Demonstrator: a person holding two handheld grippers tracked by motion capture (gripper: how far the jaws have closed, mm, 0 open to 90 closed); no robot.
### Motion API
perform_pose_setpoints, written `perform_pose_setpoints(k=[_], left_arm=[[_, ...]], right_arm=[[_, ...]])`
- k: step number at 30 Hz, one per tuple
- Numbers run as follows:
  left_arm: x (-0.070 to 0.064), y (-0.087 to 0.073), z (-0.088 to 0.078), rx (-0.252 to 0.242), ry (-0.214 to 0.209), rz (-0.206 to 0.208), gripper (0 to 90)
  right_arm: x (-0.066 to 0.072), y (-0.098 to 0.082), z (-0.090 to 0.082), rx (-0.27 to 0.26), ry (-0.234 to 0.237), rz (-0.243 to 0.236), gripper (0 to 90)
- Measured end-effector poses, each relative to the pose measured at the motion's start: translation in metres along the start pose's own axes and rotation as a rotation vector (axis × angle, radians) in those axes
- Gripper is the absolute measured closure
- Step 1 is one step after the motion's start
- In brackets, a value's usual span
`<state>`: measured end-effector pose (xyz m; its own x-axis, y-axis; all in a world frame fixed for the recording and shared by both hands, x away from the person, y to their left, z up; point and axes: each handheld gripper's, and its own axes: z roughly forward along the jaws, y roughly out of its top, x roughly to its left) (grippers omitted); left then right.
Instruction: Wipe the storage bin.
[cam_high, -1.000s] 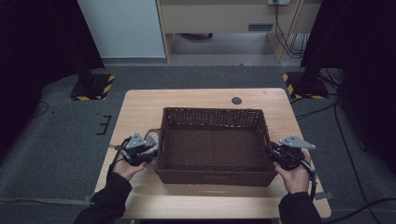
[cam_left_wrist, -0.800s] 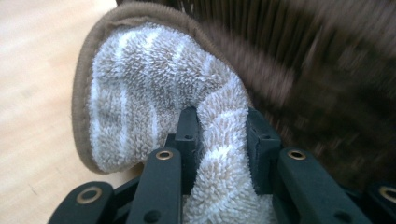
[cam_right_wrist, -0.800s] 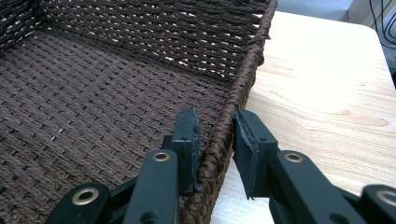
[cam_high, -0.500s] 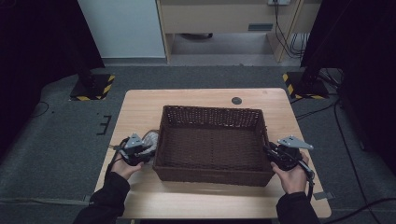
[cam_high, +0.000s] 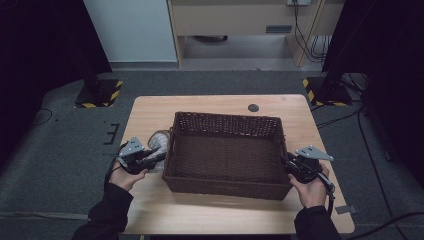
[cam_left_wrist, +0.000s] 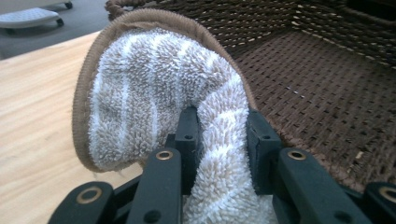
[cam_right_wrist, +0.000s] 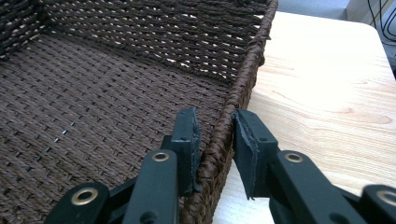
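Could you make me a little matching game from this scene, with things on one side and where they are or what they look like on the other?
Things:
1. striped towel
2. wicker basket
3. right claw
4. black disc

Places or states:
A. dark brown, nothing inside it
B. pinched in the left claw
C. on the table's far edge
D. clamped on the basket's rim

Pairs: 1-B, 2-A, 3-D, 4-C

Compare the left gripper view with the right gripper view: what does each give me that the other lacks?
Left gripper view: the left gripper shut on a fluffy beige-and-white striped towel with brown edging, beside the basket's rim. Right gripper view: the right gripper clamped across the basket's side wall. Both share the dark brown woven wicker basket and the light wooden table.
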<state>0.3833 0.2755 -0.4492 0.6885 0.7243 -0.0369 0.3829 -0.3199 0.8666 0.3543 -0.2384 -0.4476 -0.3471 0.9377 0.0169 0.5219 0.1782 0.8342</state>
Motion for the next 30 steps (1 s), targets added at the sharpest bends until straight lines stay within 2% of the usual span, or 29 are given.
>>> perform_pose_setpoints(k=[6, 7, 9, 10, 14, 15, 16, 17, 18, 19, 21, 22, 23, 24, 26, 28, 30], left_arm=[[0.007, 0.001, 0.008, -0.002, 0.009, -0.005, 69.9], [0.007, 0.002, 0.009, -0.002, 0.011, -0.002, 69.8], [0.008, 0.004, 0.012, 0.004, 0.013, 0.001, 69.8], [0.008, 0.005, 0.013, 0.005, 0.013, 0.001, 69.8], [0.008, 0.007, 0.017, 0.007, 0.016, -0.001, 69.6], [0.008, 0.007, 0.017, 0.011, 0.018, -0.004, 69.6], [0.007, 0.003, 0.015, 0.03, 0.021, -0.002, 69.5], [0.007, 0.003, 0.015, 0.03, 0.021, -0.002, 69.5], [0.005, -0.005, 0.014, 0.061, 0.019, -0.008, 69.5], [0.005, -0.005, 0.014, 0.061, 0.019, -0.008, 69.5], [0.002, -0.015, 0.017, 0.096, 0.012, -0.009, 69.6], [0.001, -0.02, 0.02, 0.12, 0.009, -0.004, 69.6], [-0.004, -0.028, 0.029, 0.166, -0.008, 0.005, 69.5], [-0.004, -0.028, 0.029, 0.166, -0.008, 0.005, 69.5], [-0.01, -0.032, 0.038, 0.2, -0.007, 0.024, 69.5], [-0.009, -0.031, 0.036, 0.199, -0.006, 0.017, 69.5], [-0.005, -0.03, 0.029, 0.173, 0.0, -0.008, 69.5]], right_arm=[[0.003, 0.002, 0.002, 0.0, -0.012, 0.01, 69.4], [0.0, 0.003, 0.003, 0.001, -0.001, -0.01, 67.4], [0.0, 0.004, 0.003, 0.007, 0.004, -0.015, 66.2], [-0.005, 0.006, 0.005, 0.012, 0.019, -0.054, 61.7], [-0.01, 0.005, 0.008, 0.019, 0.028, -0.069, 59.3], [-0.011, 0.001, 0.011, 0.051, 0.041, -0.079, 60.3], [-0.012, 0.001, 0.011, 0.047, 0.047, -0.064, 60.4], [-0.012, 0.001, 0.011, 0.046, 0.05, -0.062, 61.1], [-0.011, 0.0, 0.011, 0.048, 0.046, -0.064, 61.9], [-0.011, 0.0, 0.011, 0.046, 0.043, -0.065, 62.9], [-0.011, 0.0, 0.011, 0.049, 0.038, -0.061, 63.7], [-0.009, 0.0, 0.011, 0.053, 0.03, -0.051, 65.0], [-0.009, 0.0, 0.01, 0.056, 0.028, -0.051, 65.4], [-0.009, 0.0, 0.01, 0.056, 0.024, -0.045, 65.8], [-0.008, 0.001, 0.01, 0.058, 0.016, -0.038, 66.9], [-0.007, 0.0, 0.009, 0.059, 0.006, -0.039, 67.8], [-0.006, 0.0, 0.009, 0.057, -0.001, -0.032, 67.9]])
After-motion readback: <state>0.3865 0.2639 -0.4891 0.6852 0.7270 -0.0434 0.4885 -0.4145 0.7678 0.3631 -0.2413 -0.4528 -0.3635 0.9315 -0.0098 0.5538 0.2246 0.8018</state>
